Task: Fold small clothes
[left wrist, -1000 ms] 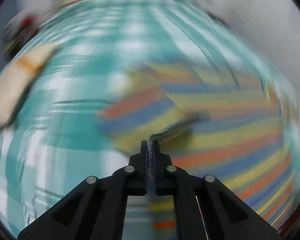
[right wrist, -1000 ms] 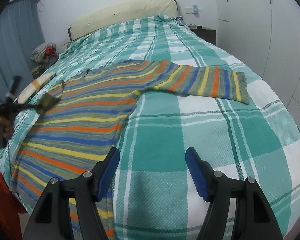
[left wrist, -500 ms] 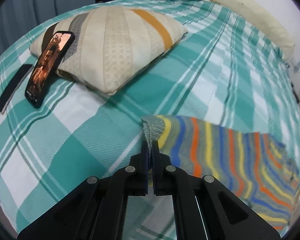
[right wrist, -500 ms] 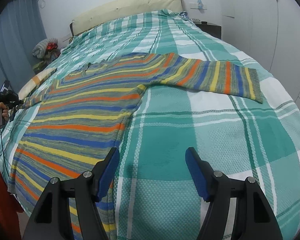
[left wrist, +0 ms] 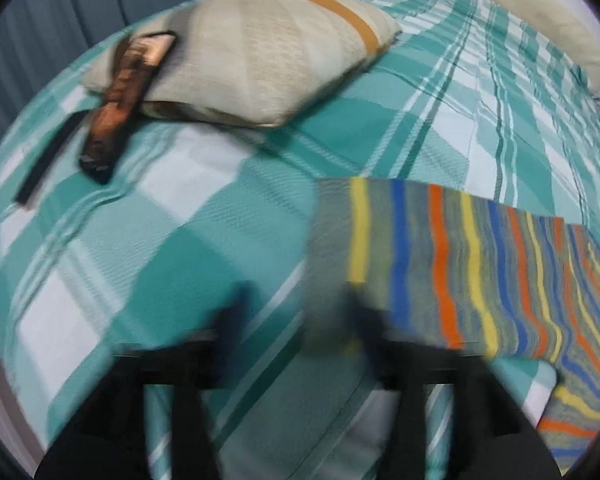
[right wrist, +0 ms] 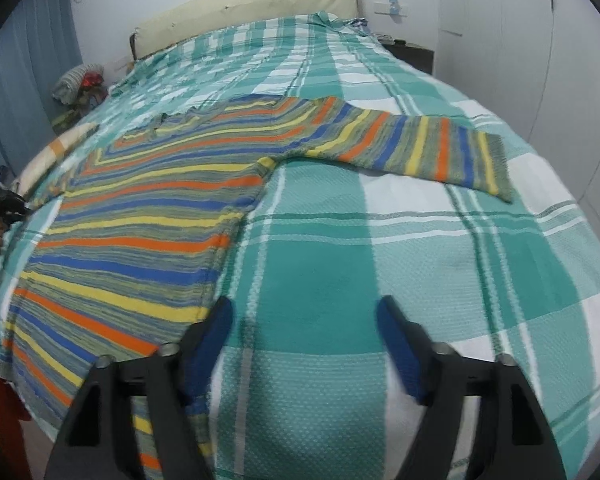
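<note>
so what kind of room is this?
Most likely a bedroom: a bed with a teal plaid bedspread and padded headboard, a cushion lying on it, and a striped sweater spread out flat.

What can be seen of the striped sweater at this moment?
The striped sweater is a knit in grey-green with orange, yellow and blue bands. It lies flat and unfolded on the checked bedspread, both sleeves out to the sides, hem at the near bed edge. The left gripper, jaws just opened, stands at one ribbed cuff without pinching it.
</note>
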{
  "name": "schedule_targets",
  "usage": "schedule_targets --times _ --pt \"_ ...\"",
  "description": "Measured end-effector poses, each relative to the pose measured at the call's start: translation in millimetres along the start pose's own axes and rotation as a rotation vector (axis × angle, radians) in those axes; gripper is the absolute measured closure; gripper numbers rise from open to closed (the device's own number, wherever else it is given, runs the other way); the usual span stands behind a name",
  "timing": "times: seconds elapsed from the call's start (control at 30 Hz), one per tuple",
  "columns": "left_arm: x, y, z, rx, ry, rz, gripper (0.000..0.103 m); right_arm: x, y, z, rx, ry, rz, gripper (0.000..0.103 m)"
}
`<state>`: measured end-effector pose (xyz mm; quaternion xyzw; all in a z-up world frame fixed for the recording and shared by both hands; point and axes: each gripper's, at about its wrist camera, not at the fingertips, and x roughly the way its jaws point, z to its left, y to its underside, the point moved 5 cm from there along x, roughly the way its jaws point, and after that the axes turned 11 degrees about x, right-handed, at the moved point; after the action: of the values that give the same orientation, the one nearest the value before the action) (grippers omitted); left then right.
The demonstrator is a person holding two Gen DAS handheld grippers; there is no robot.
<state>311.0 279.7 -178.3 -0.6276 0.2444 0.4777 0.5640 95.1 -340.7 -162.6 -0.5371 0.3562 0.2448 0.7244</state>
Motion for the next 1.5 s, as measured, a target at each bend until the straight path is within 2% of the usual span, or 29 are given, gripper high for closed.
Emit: schedule_targets --times 0.07,0.2,0.27,0.37,0.47,0.53,0.57,0.63,0.67,0.73,0.8,0.87,0.93,1.0,1.1,1.27,1.4,1.5 --pt "-27 16 3 0.027 0.014 -0.057 0.024 -7 -2 -1 -0.021 0.047 -0.032 0.015" --pt "-77 65 -19 0.160 0.110 -0.084 0.024 -22 -2 7 -0.071 0.042 -0.052 0.015" --pt "-103 98 -45 0.249 0.189 -0.084 0.023 -29 2 22 -0.114 0.001 -0.026 0.015" --pt "-141 162 -98 0.408 0.350 -0.080 0.019 -43 17 54 -0.178 -0.089 0.033 0.015" --pt "-160 218 -139 0.513 0.424 -0.064 0.016 -47 43 88 -0.273 -0.119 0.121 0.015" --pt "-158 248 -161 0.589 0.411 -0.042 0.016 -43 61 102 -0.327 -0.097 0.163 0.015" --pt "-153 259 -168 0.628 0.377 -0.026 0.016 -38 71 105 -0.345 -0.080 0.193 0.015" --pt "-136 284 -170 0.722 0.261 0.033 0.016 -23 90 99 -0.349 -0.024 0.283 0.015" --pt "-136 290 -168 0.740 0.242 0.030 0.016 -16 100 93 -0.351 0.019 0.338 0.015" --pt "-140 295 -153 0.747 0.223 0.031 0.015 -13 115 76 -0.336 0.066 0.394 0.015" --pt "-145 297 -137 0.718 0.216 0.053 0.016 -20 117 61 -0.293 0.099 0.404 0.015" --pt "-158 290 -125 0.657 0.254 0.013 0.017 -30 111 55 -0.260 0.117 0.370 0.015" --pt "-171 281 -125 0.616 0.300 -0.037 0.014 -51 91 59 -0.219 0.077 0.252 0.015" --pt "-181 266 -133 0.592 0.321 -0.094 0.007 -66 76 71 -0.196 0.030 0.173 0.015" --pt "-174 249 -153 0.604 0.309 -0.120 0.007 -72 58 101 -0.198 -0.046 0.093 0.015" --pt "-152 257 -172 0.620 0.289 -0.090 0.007 -44 67 132 -0.226 -0.101 0.099 0.015" --pt "-132 273 -174 0.640 0.267 -0.046 0.007 -21 84 133 -0.249 -0.074 0.133 0.015" --pt "-133 277 -174 0.641 0.264 -0.053 0.006 -10 95 121 -0.238 -0.046 0.186 0.015"
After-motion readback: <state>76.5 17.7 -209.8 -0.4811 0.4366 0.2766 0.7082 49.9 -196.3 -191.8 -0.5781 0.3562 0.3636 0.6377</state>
